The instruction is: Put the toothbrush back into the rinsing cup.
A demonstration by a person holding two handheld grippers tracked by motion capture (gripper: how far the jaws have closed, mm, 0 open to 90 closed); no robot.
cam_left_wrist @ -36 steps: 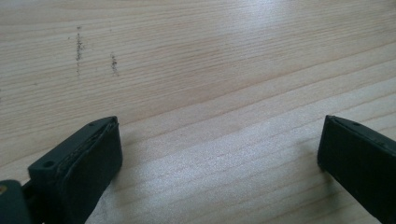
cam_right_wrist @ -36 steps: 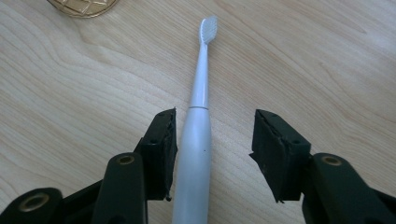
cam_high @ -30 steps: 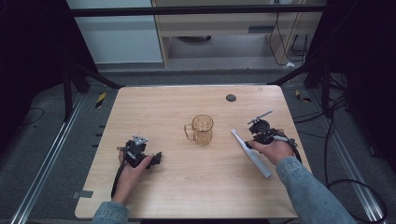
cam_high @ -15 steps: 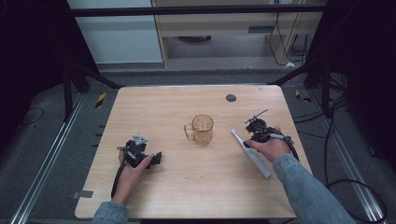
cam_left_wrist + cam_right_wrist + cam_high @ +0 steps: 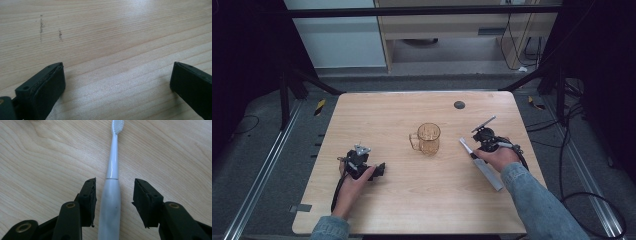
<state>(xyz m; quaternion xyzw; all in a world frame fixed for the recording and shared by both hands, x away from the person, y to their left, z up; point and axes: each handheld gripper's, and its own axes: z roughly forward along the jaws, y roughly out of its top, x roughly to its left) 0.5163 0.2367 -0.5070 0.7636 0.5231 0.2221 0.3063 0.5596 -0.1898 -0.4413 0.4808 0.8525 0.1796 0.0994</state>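
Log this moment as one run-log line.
right gripper: jaws open astride electric toothbrush, not gripping | left gripper: jaws open, over bare table | glass mug: upright, untouched

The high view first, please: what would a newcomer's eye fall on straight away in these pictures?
Probably the amber glass mug standing alone mid-table. Next, the white electric toothbrush lying flat at the right side, with the right gripper straddling its handle, jaws apart and not pressing on it. The left gripper rests wide open over the bare wooden table.
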